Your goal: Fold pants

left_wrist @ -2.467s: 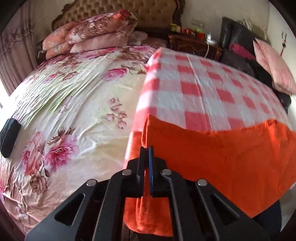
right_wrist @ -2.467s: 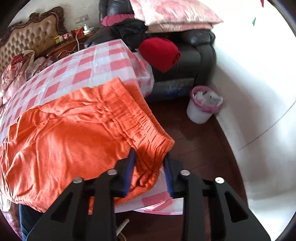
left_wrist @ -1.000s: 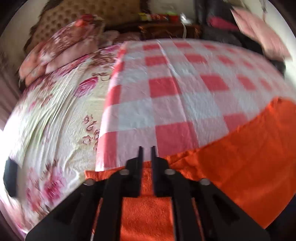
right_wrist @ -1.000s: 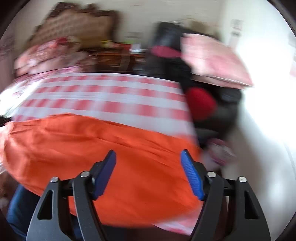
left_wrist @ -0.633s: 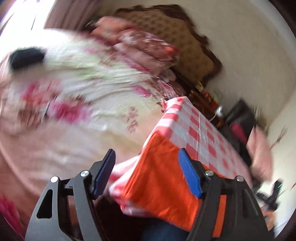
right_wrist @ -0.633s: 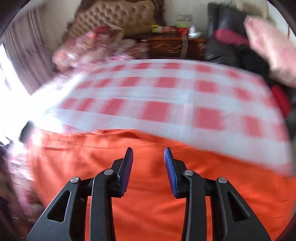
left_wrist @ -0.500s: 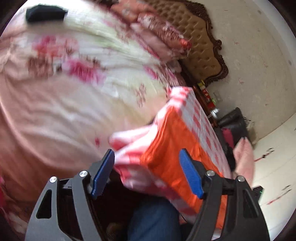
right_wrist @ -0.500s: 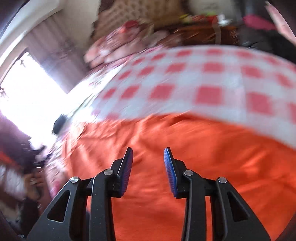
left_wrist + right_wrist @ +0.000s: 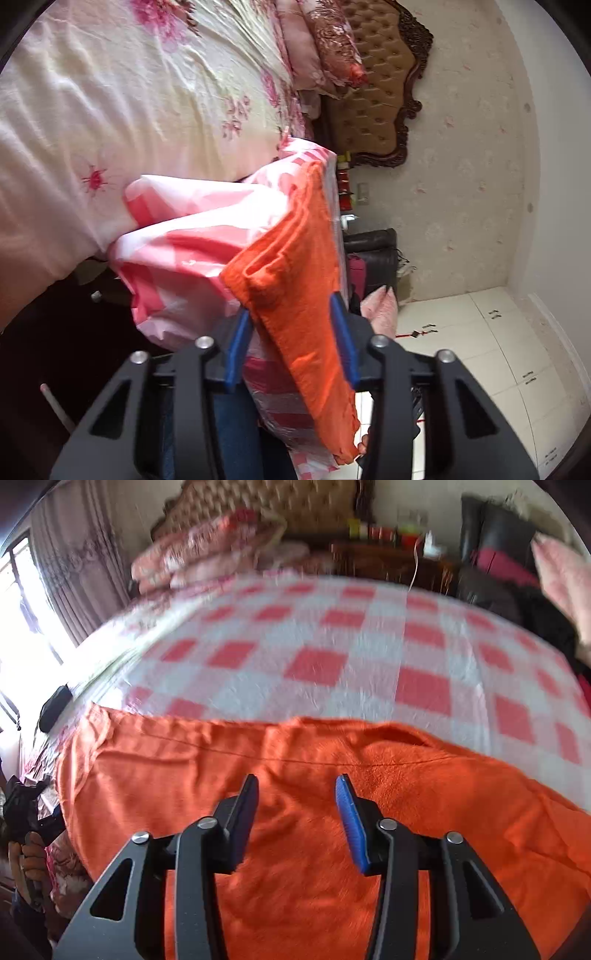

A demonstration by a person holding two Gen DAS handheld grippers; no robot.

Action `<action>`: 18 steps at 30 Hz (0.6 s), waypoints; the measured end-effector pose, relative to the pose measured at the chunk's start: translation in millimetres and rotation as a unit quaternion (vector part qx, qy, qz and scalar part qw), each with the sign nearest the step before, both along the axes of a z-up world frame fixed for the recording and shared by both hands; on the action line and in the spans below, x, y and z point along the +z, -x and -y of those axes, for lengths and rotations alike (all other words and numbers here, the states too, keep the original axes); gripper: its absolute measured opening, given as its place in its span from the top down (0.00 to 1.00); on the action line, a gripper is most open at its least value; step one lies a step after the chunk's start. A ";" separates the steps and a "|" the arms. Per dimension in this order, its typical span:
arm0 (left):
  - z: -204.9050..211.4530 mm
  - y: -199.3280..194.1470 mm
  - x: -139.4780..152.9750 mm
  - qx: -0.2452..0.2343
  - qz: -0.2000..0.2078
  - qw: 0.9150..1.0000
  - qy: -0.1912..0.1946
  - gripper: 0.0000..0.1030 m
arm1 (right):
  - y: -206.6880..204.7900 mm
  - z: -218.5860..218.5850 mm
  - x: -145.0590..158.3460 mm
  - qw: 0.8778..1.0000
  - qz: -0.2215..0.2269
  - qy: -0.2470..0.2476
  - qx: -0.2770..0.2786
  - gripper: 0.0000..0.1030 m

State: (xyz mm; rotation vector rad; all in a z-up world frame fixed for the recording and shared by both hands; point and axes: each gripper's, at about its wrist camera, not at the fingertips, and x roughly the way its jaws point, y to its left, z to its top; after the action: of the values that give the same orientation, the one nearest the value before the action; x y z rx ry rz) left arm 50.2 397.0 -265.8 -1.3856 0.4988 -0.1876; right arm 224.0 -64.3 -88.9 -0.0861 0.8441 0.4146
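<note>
The orange pants [image 9: 184, 775] lie spread along the near edge of the table under a red-and-white checked cloth [image 9: 314, 664]. My right gripper [image 9: 297, 779] hovers over the middle of the pants. Its jaws are opening and nothing is between them. The left wrist view is rolled on its side and looks along the table's end. There the layered end of the pants [image 9: 295, 258] hangs over the checked cloth [image 9: 184, 251]. My left gripper [image 9: 290, 304] straddles this orange end and its jaws are closing around it. I cannot see the pads pressing the fabric.
A bed with a floral sheet [image 9: 147, 92] and stacked pillows [image 9: 325, 44] adjoins the table's far end. A tufted headboard [image 9: 373, 103] stands against the wall. Dark sofa cushions [image 9: 495, 539] and a pink pillow [image 9: 565, 576] sit at the back right. A hand [image 9: 22, 853] shows at the left edge.
The left gripper let go of the pants, rolled sideways and dropped to the table's end, where its wide jaws narrowed around the orange end. The right gripper slid left over the pants.
</note>
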 end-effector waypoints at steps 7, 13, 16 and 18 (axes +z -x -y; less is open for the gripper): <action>2.7 -0.2 29.3 -0.015 -0.047 0.995 -0.088 0.92 | 28.2 101.6 4.3 0.992 0.012 0.025 -0.120 0.40; -0.1 -12.8 52.2 -0.018 -0.075 0.986 -0.147 0.88 | 18.1 199.5 -4.6 0.979 0.002 0.051 -0.199 0.40; -4.4 0.0 68.7 0.027 -0.140 0.965 -0.222 0.35 | 9.5 225.7 -6.8 0.974 0.006 0.075 -0.212 0.40; -1.8 -0.6 98.3 0.043 -0.163 0.930 -0.326 0.35 | 4.8 241.9 -5.8 0.972 0.006 0.099 -0.212 0.40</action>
State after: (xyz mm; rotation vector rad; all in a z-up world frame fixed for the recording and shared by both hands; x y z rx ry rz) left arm 50.8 398.8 -167.5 -0.7773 0.6984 0.2707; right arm 219.3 -306.2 -94.7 -0.0896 0.8641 -0.0732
